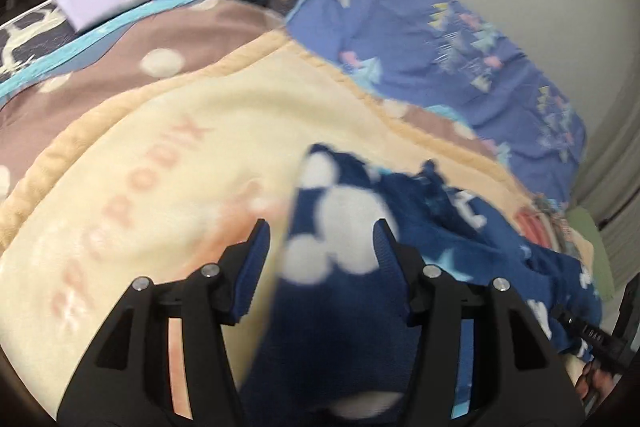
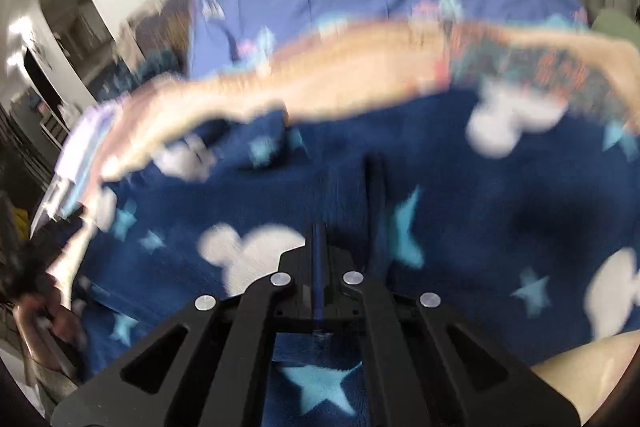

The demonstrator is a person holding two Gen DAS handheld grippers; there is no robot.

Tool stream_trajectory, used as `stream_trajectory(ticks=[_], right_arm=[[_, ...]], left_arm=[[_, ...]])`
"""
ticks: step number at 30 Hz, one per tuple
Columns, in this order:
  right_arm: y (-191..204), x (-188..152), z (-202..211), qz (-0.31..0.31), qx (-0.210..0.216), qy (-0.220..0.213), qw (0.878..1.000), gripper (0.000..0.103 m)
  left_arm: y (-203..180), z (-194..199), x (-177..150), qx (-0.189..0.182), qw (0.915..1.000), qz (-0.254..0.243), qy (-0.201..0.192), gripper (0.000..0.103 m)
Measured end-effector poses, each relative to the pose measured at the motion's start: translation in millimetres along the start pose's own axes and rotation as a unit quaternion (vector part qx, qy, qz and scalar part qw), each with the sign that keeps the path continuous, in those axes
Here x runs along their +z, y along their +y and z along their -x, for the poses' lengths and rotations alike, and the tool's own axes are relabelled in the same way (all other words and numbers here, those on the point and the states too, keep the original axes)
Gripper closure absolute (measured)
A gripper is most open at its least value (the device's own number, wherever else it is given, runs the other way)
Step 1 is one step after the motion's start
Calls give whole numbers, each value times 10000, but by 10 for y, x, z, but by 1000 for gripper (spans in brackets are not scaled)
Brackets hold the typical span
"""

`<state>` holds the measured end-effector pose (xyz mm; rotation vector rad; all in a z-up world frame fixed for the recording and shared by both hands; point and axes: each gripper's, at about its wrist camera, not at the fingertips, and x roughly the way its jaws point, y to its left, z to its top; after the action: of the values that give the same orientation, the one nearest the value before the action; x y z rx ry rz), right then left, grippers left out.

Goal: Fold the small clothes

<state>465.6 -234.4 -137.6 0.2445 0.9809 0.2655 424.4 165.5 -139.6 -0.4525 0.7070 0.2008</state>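
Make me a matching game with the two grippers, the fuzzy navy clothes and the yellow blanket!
Things:
1. left gripper
2. right gripper
3. navy fleece garment
4. cream blanket

Descriptions:
A. jaws shut together
B. has pink letters on it
C. jaws apart, with navy fabric between them
D. covered in white shapes and light blue stars

Pairs: 1-C, 2-A, 3-D, 4-B
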Motion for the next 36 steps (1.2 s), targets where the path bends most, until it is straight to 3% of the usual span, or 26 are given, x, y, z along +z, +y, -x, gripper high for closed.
stream_trajectory(ticks=[1, 3, 8, 9, 11, 13, 14, 15, 17, 19, 20, 24, 26, 28, 29, 32, 36], right_arm=[[-19, -28, -52, -22, 13, 5, 10000, 103], [-4, -13, -17, -22, 20, -10, 10000, 103], [-52, 39, 118, -358, 316, -50, 9988, 99], [-115, 68, 230, -607, 531, -186, 9966, 95], [-256, 116, 450, -990, 810, -531, 9904, 71], [-510, 137, 786, -1560, 1031, -1062, 9766, 61], [-617, 131, 888, -1753, 1113, -1204, 9708, 61], [-838, 111, 1052, -2123, 1290, -1419, 9582, 60], [-1213, 36, 1277, -2705, 1575, -1731, 9338, 46], [-1731, -153, 1549, -3443, 1639, -2036, 9018, 42], [-2030, -313, 1706, -3836, 1625, -2223, 8815, 42], [-2722, -911, 2024, -4830, 975, -2573, 8312, 39], [-2973, -1274, 2072, -5486, 960, -2688, 7859, 39], [-3091, -1487, 2096, -5860, 1109, -2805, 7521, 33], [-3115, -1543, 2099, -5923, 1114, -2836, 7459, 32], [-3152, -1578, 2062, -5932, 989, -2799, 7483, 32], [-3132, -1479, 1939, -5757, 975, -2700, 7656, 32]], left_arm=[[78, -136, -18, 222, 9993, 64, 277, 49], [227, -329, -78, 138, 9977, 351, 570, 45], [268, -251, -39, 32, 9981, 397, 463, 47], [276, -210, -26, -76, 9982, 445, 393, 47], [256, -104, 5, -299, 9979, 520, 234, 47], [172, 56, 45, -563, 9973, 472, 53, 47], [65, 128, 65, -678, 9969, 397, 9, 46], [-60, 207, 72, -865, 9958, 286, -17, 45], [-258, 301, 48, -1062, 9943, 78, -31, 43], [-540, 366, 0, -1161, 9928, -284, -79, 40], [-662, 388, -42, -1186, 9917, -484, -91, 39], [-975, 390, -207, -1255, 9870, -1001, -57, 39], [-1076, 381, -297, -1216, 9853, -1201, -58, 39], [-1111, 370, -337, -1228, 9843, -1267, -56, 35], [-1109, 353, -338, -1229, 9841, -1282, -56, 32], [-1114, 312, -345, -1195, 9838, -1336, -56, 32], [-1127, 281, -360, -1247, 9829, -1356, -10, 32]])
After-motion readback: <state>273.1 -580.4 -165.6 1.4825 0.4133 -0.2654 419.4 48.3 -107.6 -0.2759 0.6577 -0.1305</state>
